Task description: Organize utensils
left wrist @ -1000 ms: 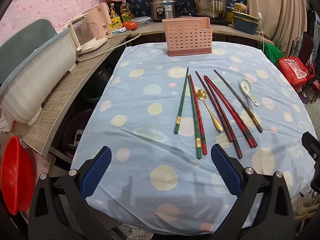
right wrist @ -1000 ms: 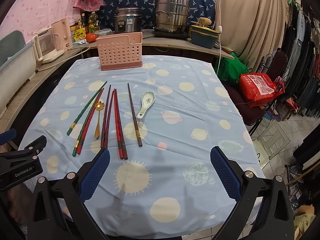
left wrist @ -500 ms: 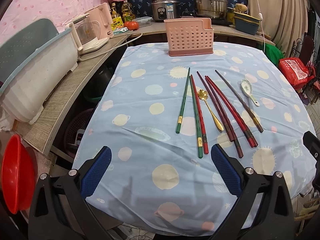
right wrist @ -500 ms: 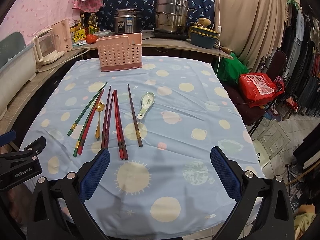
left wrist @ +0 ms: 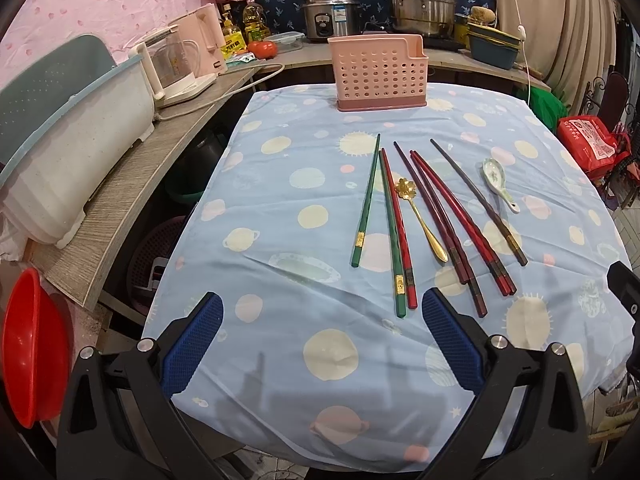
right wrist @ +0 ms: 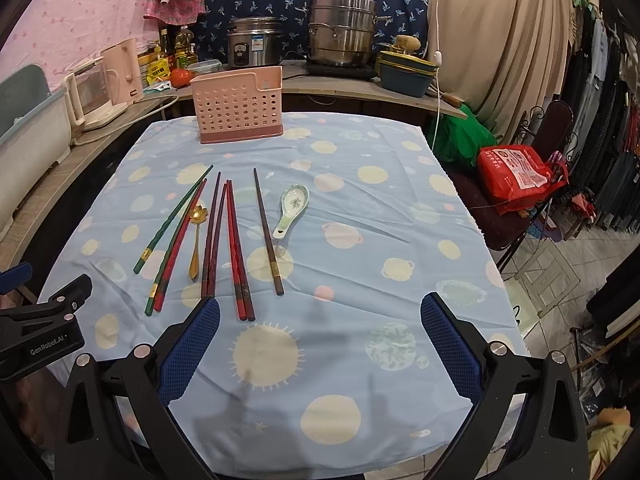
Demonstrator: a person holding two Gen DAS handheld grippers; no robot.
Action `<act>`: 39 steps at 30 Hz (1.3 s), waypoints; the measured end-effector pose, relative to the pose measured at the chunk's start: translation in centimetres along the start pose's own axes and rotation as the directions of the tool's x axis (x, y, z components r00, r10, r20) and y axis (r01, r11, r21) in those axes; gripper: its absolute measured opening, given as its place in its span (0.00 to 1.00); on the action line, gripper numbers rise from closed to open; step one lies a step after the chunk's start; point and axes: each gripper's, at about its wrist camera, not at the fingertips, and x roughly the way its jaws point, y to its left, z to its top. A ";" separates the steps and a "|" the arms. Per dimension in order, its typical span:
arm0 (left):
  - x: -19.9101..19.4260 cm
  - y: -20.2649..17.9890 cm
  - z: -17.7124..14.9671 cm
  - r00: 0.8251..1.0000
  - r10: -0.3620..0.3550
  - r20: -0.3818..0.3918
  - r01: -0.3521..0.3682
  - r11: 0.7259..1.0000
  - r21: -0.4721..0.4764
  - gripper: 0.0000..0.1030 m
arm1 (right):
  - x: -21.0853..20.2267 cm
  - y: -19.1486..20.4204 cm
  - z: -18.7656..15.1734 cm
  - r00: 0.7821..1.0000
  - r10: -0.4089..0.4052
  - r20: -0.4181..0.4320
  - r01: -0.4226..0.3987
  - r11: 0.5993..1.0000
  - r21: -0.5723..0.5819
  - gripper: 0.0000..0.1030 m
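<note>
On the table (left wrist: 280,184), covered with a pale blue cloth of cream dots and suns, the utensils lie side by side in a loose fan, long axes running roughly from 6 toward 12 o'clock, thin tips toward the far pink utensil basket (left wrist: 380,73) and thick ends toward the cameras. In the left wrist view the green chopstick (left wrist: 366,200) sits furthest toward 9 o'clock, leaning slightly so its tip tilts toward 1 o'clock; beside it a green and red pair (left wrist: 396,232) lies touching, both with gold bands near the butt. The gold spoon (left wrist: 420,218) has a flower-shaped bowl pointing to 11 o'clock and its handle toward 5 o'clock. Next come the dark red chopsticks (left wrist: 440,224), the brighter red pair (left wrist: 464,224) and a single dark brown chopstick (left wrist: 478,200) with a gold band, all slanting from 11 to 5 o'clock. The white ceramic spoon (left wrist: 498,184), with green floral print, lies at the 3 o'clock end, bowl away. The perforated basket stands upright at 12 o'clock, well apart from the row. The left gripper (left wrist: 322,344) hangs spread wide over the near cloth, holding nothing; the right gripper (right wrist: 320,346) is likewise spread wide and unladen.
</note>
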 end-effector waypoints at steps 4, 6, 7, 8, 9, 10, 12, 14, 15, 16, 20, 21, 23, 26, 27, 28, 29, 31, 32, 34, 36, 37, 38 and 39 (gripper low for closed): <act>0.3 0.0 0.0 1.000 0.000 -0.007 0.000 1.000 -0.003 0.93 | 0.1 0.0 0.0 1.000 0.000 -0.003 0.000 1.000 -0.003 0.93; 0.4 -0.1 0.0 1.000 -0.001 -0.009 0.001 1.000 -0.004 0.93 | 0.3 0.0 0.1 1.000 -0.001 -0.005 0.001 1.000 -0.006 0.93; 0.5 -0.1 0.0 1.000 -0.001 -0.010 0.001 1.000 -0.004 0.93 | 0.3 0.0 0.1 1.000 -0.001 -0.006 0.001 1.000 -0.005 0.93; 0.5 -0.1 0.0 1.000 -0.001 -0.012 0.001 1.000 -0.004 0.93 | 0.3 0.0 0.1 1.000 -0.001 -0.006 0.001 1.000 -0.004 0.93; 0.6 -0.1 0.0 1.000 -0.002 -0.013 0.002 1.000 -0.004 0.93 | 0.4 0.1 0.1 1.000 -0.001 -0.006 0.001 1.000 -0.003 0.93; 0.6 -0.1 -0.1 1.000 -0.003 -0.013 0.003 1.000 -0.002 0.93 | 0.4 0.1 0.1 1.000 -0.001 -0.006 0.001 1.000 -0.004 0.93; 0.7 -0.1 0.0 1.000 -0.003 -0.016 0.003 1.000 -0.001 0.93 | 0.4 0.1 0.1 1.000 -0.001 -0.007 0.001 1.000 -0.005 0.93; 0.8 -0.1 0.0 1.000 -0.004 -0.017 0.004 1.000 -0.004 0.93 | 0.4 0.1 0.1 1.000 0.000 -0.008 0.000 1.000 -0.006 0.93; 0.8 0.0 0.0 1.000 -0.005 -0.018 0.005 1.000 -0.004 0.93 | 0.5 0.1 0.1 1.000 0.000 -0.010 0.000 1.000 -0.006 0.93; 0.9 -0.1 0.0 1.000 -0.006 -0.018 0.006 1.000 -0.005 0.93 | 0.6 0.2 0.1 1.000 0.000 -0.011 0.000 1.000 -0.006 0.93; 1.1 -0.3 0.0 1.000 -0.007 -0.022 0.007 1.000 0.002 0.93 | 0.9 0.2 0.3 1.000 0.000 -0.016 0.000 1.000 -0.006 0.93; 1.2 -0.4 0.0 1.000 -0.007 -0.022 0.007 1.000 0.004 0.93 | 1.0 0.2 0.3 1.000 0.000 -0.017 0.000 1.000 -0.005 0.93; 1.4 -0.5 0.2 1.000 -0.009 -0.023 0.009 1.000 0.009 0.93 | 1.1 0.2 0.4 1.000 0.000 -0.017 0.000 1.000 -0.005 0.93; 1.7 -0.7 0.4 1.000 -0.013 -0.025 0.013 1.000 0.012 0.93 | 1.5 0.2 0.6 1.000 -0.002 -0.019 0.002 1.000 0.001 0.93; 1.8 -0.7 0.5 1.000 -0.014 -0.026 0.014 1.000 0.013 0.93 | 1.5 0.1 0.7 1.000 -0.003 -0.020 0.003 1.000 0.002 0.93; 1.9 -0.7 0.6 1.000 -0.014 -0.027 0.015 1.000 0.015 0.93 | 1.6 0.1 0.8 1.000 -0.003 -0.022 0.004 1.000 0.003 0.93; 1.9 -0.7 0.6 1.000 -0.014 -0.027 0.014 1.000 0.015 0.93 | 1.7 0.1 0.9 1.000 -0.003 -0.023 0.003 1.000 0.005 0.93; 2.0 -0.5 0.8 1.000 -0.013 -0.028 0.014 1.000 0.012 0.93 | 1.8 0.2 0.9 1.000 -0.003 -0.023 0.003 1.000 0.005 0.93; 2.1 -0.5 0.8 0.999 -0.013 -0.030 0.013 1.000 0.011 0.93 | 1.8 0.2 1.0 1.000 -0.002 -0.022 0.003 1.000 0.005 0.93; 2.2 -0.2 0.9 0.999 -0.017 -0.035 0.018 1.000 0.002 0.93 | 2.0 0.1 1.1 1.000 -0.002 -0.020 0.002 1.000 0.006 0.93; 2.5 0.1 1.0 0.999 -0.029 -0.042 0.028 1.000 -0.010 0.93 | 2.2 0.2 1.3 1.000 -0.002 -0.019 0.002 1.000 0.008 0.93; 2.7 0.3 1.1 0.998 -0.035 -0.046 0.035 0.999 -0.017 0.93 | 2.4 0.1 1.5 1.000 -0.001 -0.019 0.001 1.000 0.009 0.93; 2.9 0.5 1.3 0.998 -0.040 -0.048 0.039 0.999 -0.025 0.93 | 2.6 0.0 1.6 1.000 -0.002 -0.018 0.002 1.000 0.014 0.93; 3.1 0.8 1.4 0.998 -0.046 -0.048 0.044 0.998 -0.032 0.93 | 2.9 0.0 1.8 1.000 -0.002 -0.017 0.002 1.000 0.018 0.93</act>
